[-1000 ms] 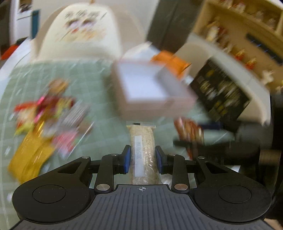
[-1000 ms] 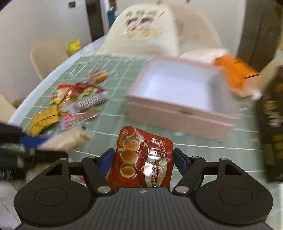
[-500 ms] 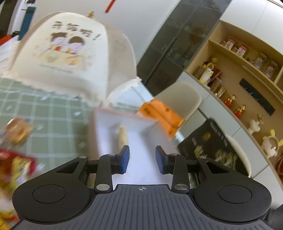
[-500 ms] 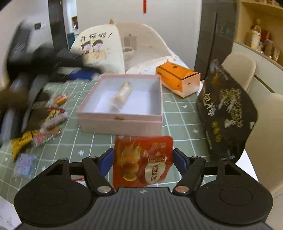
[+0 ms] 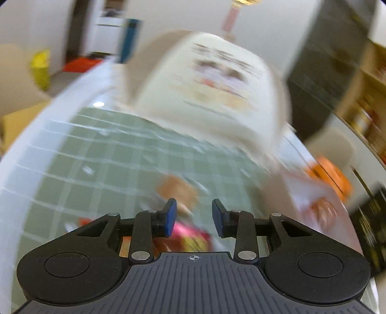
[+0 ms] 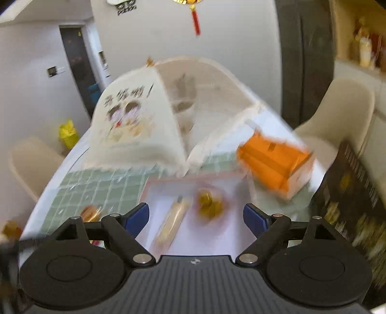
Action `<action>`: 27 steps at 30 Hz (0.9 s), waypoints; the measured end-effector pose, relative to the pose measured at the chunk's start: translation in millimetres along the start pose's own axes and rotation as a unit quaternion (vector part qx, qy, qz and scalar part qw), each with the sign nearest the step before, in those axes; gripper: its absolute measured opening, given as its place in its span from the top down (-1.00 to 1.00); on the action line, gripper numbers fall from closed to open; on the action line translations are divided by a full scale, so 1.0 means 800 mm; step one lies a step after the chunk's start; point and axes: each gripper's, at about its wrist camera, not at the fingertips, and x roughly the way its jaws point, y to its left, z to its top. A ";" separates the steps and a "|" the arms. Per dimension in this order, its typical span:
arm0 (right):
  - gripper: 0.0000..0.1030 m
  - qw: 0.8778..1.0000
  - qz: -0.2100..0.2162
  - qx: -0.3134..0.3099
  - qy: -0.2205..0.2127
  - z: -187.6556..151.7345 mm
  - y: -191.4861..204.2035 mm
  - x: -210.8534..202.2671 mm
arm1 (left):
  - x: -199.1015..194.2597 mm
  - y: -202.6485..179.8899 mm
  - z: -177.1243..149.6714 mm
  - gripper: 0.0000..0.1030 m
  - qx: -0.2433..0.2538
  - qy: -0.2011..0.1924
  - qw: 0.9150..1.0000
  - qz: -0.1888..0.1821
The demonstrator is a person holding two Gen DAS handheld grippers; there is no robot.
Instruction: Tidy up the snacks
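left gripper (image 5: 193, 215): black linkage arms, silver pivot screws, blue pads on its fingers (image 5: 170, 216)
right gripper (image 6: 196, 218): same build, ribbed grey housing, small crosshair mark

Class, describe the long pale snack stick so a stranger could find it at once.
On the green checked tablecloth sits a shallow pink box. Two snacks lie inside; the long pale stick lies left of the red-and-gold packet, slimmer and plainer.

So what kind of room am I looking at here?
Most likely a home dining room. A table with a green checked tablecloth carries a mesh food cover printed with cartoon children, pale dining chairs stand around it, and a red tassel ornament hangs above.
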 end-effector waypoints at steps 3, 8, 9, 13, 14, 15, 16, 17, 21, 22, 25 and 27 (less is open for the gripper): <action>-0.67 0.999 0.004 -0.003 0.033 -0.037 0.004 -0.002 | 0.055 0.031 0.026 0.30 -0.056 0.025 0.998 0.004; -0.67 0.994 -0.004 -0.074 0.074 -0.108 0.036 -0.025 | 0.109 0.024 0.018 0.16 -0.010 0.056 0.998 0.005; -0.67 0.993 0.000 -0.088 0.083 -0.121 0.044 -0.031 | 0.109 0.018 0.015 0.07 0.005 0.057 0.998 -0.002; -0.67 0.986 0.042 -0.109 0.123 -0.172 0.067 -0.048 | 0.096 -0.015 -0.009 0.07 0.083 0.076 0.993 -0.029; -0.67 0.984 0.054 -0.111 0.130 -0.183 0.072 -0.051 | 0.088 -0.023 -0.017 0.08 0.107 0.083 0.990 -0.037; -0.67 0.982 0.061 -0.116 0.134 -0.191 0.078 -0.052 | 0.078 -0.033 -0.028 0.08 0.133 0.087 0.986 -0.046; -0.67 0.981 0.066 -0.121 0.137 -0.198 0.083 -0.053 | 0.068 -0.041 -0.040 0.09 0.158 0.091 0.982 -0.054; -0.67 0.980 0.070 -0.126 0.137 -0.204 0.088 -0.053 | 0.057 -0.048 -0.051 0.10 0.176 0.094 0.978 -0.062; -0.67 0.980 0.081 -0.126 0.135 -0.200 0.094 -0.048 | 0.014 -0.051 -0.094 0.11 0.164 0.130 0.972 -0.110; -0.67 0.980 0.083 -0.126 0.128 -0.195 0.096 -0.047 | 0.002 -0.049 -0.105 0.12 0.147 0.141 0.971 -0.122; -0.67 0.983 0.086 -0.128 0.103 -0.175 0.104 -0.041 | -0.032 -0.042 -0.139 0.12 0.111 0.172 0.967 -0.150; -0.67 0.984 0.085 -0.126 0.096 -0.164 0.113 -0.027 | -0.052 -0.037 -0.157 0.15 0.099 0.187 0.963 -0.167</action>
